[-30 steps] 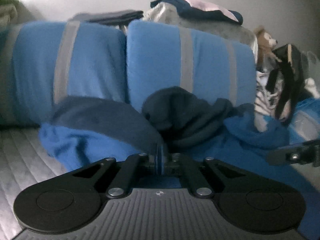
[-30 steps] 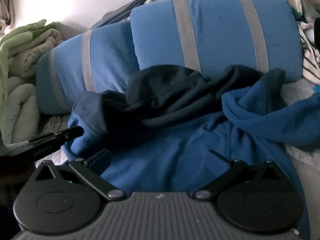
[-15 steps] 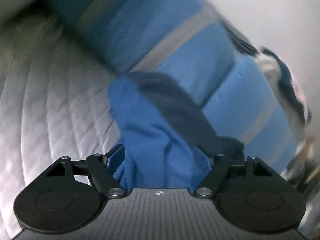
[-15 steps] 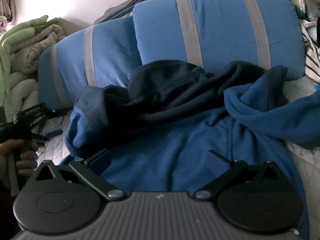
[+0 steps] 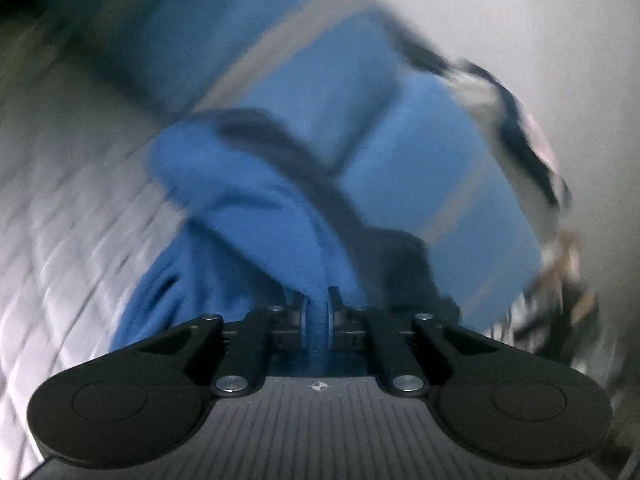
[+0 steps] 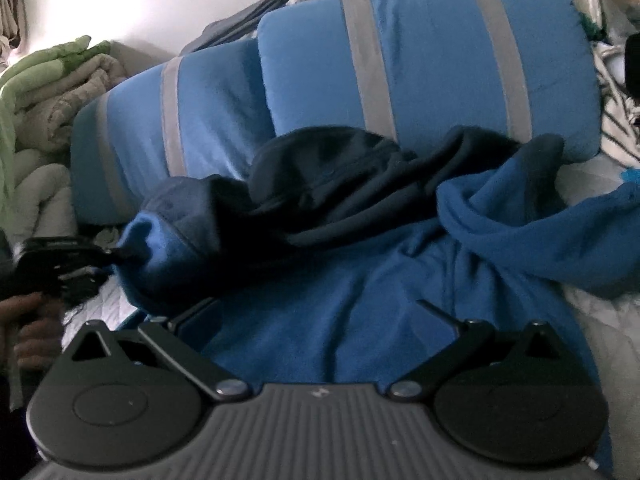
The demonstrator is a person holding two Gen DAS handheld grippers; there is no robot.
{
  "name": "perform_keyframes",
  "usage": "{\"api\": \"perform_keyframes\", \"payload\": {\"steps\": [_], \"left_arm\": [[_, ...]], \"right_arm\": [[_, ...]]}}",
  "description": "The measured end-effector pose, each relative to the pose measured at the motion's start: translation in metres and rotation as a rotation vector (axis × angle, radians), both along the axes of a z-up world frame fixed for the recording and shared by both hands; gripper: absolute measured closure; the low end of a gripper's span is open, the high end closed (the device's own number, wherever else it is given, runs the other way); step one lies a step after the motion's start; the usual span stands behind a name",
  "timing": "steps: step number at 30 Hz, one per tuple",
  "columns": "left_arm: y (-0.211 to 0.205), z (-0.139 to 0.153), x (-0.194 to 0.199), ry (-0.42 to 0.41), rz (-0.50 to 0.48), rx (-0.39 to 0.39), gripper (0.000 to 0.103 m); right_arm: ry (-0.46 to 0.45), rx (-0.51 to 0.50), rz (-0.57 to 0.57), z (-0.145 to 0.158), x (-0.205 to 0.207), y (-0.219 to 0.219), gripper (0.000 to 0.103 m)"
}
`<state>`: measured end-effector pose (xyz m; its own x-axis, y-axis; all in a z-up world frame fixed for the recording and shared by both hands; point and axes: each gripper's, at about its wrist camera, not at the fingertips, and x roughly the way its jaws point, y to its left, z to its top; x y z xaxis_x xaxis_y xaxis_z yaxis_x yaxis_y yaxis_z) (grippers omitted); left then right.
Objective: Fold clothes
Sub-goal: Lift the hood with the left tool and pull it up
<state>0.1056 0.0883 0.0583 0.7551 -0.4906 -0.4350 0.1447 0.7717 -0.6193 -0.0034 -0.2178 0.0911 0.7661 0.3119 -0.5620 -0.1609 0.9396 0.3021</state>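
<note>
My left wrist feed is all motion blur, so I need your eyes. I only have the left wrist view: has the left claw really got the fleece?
Observer: Yes. In the right wrist view the left claw is shut on the left edge of the blue fleece jacket.
Operator: And the right claw?
Observer: The right claw is open, its fingers spread over the jacket's lower body and gripping nothing.
Operator: Is the jacket spread flat?
Observer: No. Its dark navy lining is bunched against the blue striped pillows, and a sleeve lies folded over on the right.
</note>
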Motion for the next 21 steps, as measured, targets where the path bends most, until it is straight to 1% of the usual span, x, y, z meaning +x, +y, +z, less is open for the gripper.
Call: {"api": "perform_keyframes", "payload": {"steps": [2, 3, 7, 10, 12, 15, 16, 18, 19, 20, 21], "left_arm": [[-0.024, 0.014, -0.009, -0.095, -0.085, 0.113, 0.095], [-0.038, 0.012, -0.015, -0.119, -0.140, 0.189, 0.095], [-0.095, 0.005, -0.040, -0.216, -0.359, 0.494, 0.095], [-0.138, 0.000, -0.059, -0.288, -0.524, 0.722, 0.095], [-0.150, -0.021, -0.070, -0.290, -0.598, 0.833, 0.095], [-0.144, -0.024, -0.067, -0.260, -0.609, 0.800, 0.094], [-0.142, -0.025, -0.066, -0.249, -0.613, 0.789, 0.092], [-0.138, -0.027, -0.064, -0.229, -0.620, 0.766, 0.091], [-0.135, -0.028, -0.063, -0.219, -0.623, 0.755, 0.086], [-0.133, -0.029, -0.062, -0.209, -0.626, 0.744, 0.077], [-0.131, -0.030, -0.061, -0.199, -0.630, 0.733, 0.072]], "right_arm": [[-0.025, -0.007, -0.025, 0.003, -0.002, -0.003, 0.000], [-0.038, -0.011, -0.039, 0.005, -0.003, -0.004, 0.000], [-0.066, -0.022, -0.073, 0.009, -0.004, -0.010, 0.000], [-0.055, -0.023, -0.092, 0.008, -0.002, -0.014, 0.000], [-0.039, -0.019, -0.104, 0.006, 0.001, -0.016, 0.000], [-0.016, -0.008, -0.112, 0.003, 0.004, -0.018, 0.000], [-0.011, -0.005, -0.112, 0.002, 0.004, -0.019, 0.000], [-0.008, -0.009, -0.110, 0.001, 0.004, -0.019, 0.000], [-0.007, -0.011, -0.109, 0.001, 0.004, -0.020, 0.000], [-0.007, -0.013, -0.111, 0.001, 0.004, -0.020, 0.000], [-0.007, -0.012, -0.112, 0.001, 0.004, -0.020, 0.000]]}}
